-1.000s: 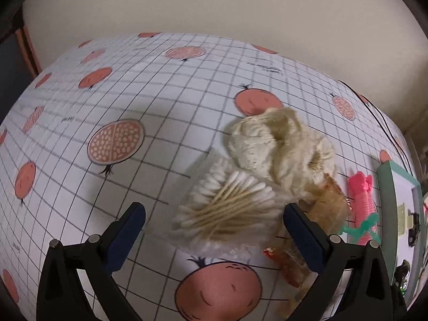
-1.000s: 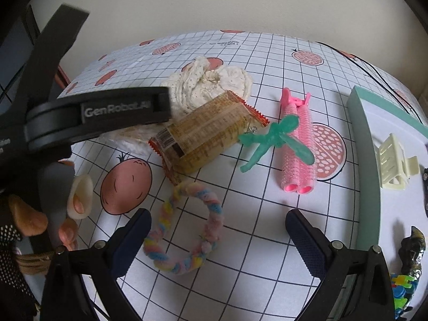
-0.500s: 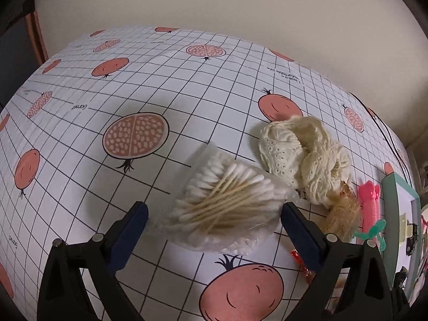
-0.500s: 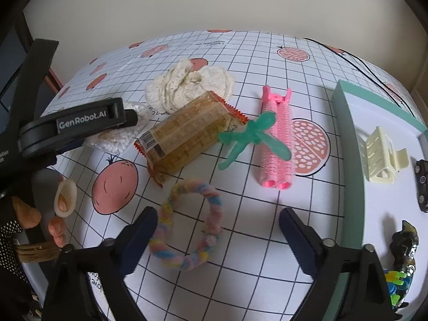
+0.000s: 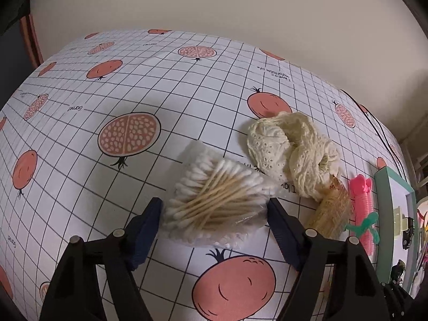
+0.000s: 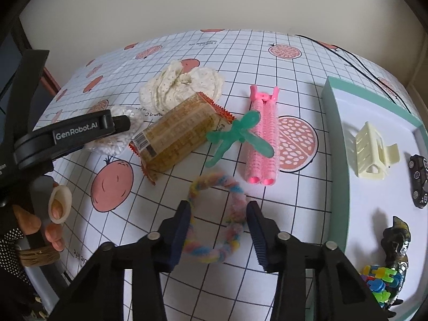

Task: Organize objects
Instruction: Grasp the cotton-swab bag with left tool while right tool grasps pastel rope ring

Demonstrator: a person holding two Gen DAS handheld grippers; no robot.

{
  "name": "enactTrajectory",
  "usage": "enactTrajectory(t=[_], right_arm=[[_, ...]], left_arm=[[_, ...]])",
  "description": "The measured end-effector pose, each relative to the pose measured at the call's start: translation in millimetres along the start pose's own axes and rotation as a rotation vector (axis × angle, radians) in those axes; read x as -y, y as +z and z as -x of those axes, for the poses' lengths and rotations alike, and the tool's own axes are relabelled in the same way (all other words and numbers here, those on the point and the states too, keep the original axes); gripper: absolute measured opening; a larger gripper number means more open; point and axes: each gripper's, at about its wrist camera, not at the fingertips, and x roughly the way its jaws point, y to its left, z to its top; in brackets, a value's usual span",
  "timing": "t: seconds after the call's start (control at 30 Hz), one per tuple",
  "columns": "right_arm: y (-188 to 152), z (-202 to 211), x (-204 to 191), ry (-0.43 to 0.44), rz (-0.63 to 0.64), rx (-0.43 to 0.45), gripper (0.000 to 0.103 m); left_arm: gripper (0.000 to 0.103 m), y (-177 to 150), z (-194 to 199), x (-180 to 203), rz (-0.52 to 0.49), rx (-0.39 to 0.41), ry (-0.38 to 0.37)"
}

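A clear bag of cotton swabs lies on the pomegranate-print tablecloth. My left gripper straddles it, both blue pads pressed against the bag's sides. In the right wrist view a pastel fuzzy scrunchie lies on the cloth. My right gripper has its pads against the ring's left and right sides. The left gripper's black body also shows there, over the swab bag, with a person's hand on its handle.
Cream lace fabric, a wrapped snack bar, a green clip and pink hair rollers lie mid-table. On the right, a teal-rimmed tray holds a cream claw clip, toy car, dark figurine and coloured blocks.
Both grippers have narrowed from wide open. The left pads have come in against the swab bag, and the right gripper has moved forward and closed in on the scrunchie.
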Motion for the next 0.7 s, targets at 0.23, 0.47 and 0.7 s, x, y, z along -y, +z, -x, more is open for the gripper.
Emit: enactTrajectory(t=[0.23, 0.47, 0.7], right_arm=[[-5, 2, 2, -0.027, 0.031, -0.034, 0.031], [-7, 3, 6, -0.029, 0.028, -0.055, 0.016], [-4, 2, 6, -0.049, 0.036, -0.038, 0.017]], left_arm=[[0.079, -7, 4, 1, 0.009, -0.016, 0.013], [0.077, -12, 7, 5, 0.001, -0.029, 0.021], [0.077, -14, 8, 7, 0.007, -0.033, 0.023]])
